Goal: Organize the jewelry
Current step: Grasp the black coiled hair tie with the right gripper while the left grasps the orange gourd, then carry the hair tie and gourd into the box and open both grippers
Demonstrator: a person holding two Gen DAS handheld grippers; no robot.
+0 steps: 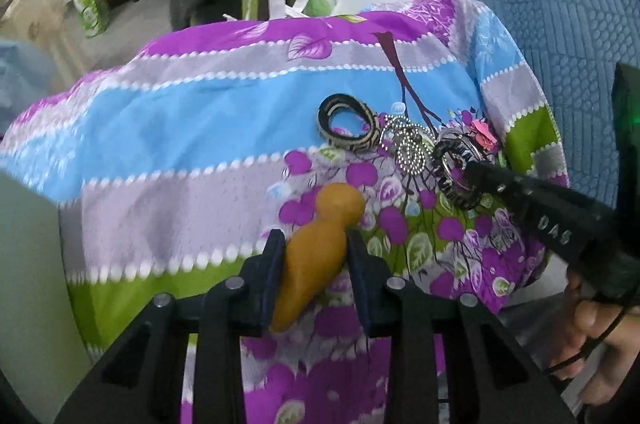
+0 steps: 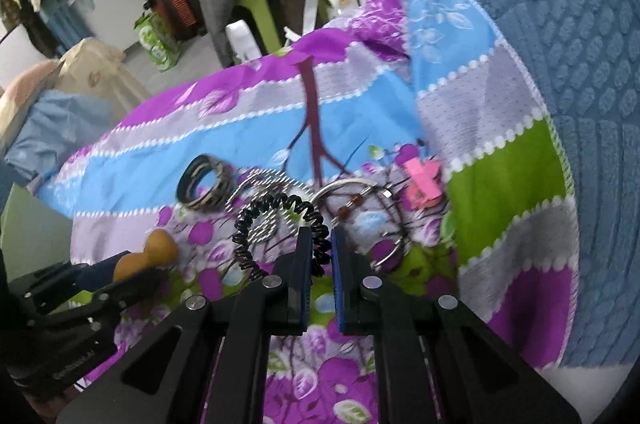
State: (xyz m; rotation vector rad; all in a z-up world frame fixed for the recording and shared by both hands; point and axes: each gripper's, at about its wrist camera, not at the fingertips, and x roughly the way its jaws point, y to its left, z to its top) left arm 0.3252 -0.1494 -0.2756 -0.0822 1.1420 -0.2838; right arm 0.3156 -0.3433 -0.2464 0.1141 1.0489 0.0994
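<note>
The right gripper (image 2: 320, 244) pinches a light, springy coil band (image 2: 276, 224) at five o'clock; left gripper (image 1: 314, 252) clamps a stiff wooden peg (image 1: 316, 244).

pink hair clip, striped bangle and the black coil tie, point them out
pink hair clip (image 2: 422, 183), right wrist view, its middle
striped bangle (image 1: 370, 117), left wrist view, right side of band
black coil tie (image 2: 244, 228), right wrist view, left arc

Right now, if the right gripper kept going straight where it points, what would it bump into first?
The right gripper already pinches the black coil band. Straight ahead, probably the silver hoop on the flowery cloth, though depth is hard to judge.
</note>
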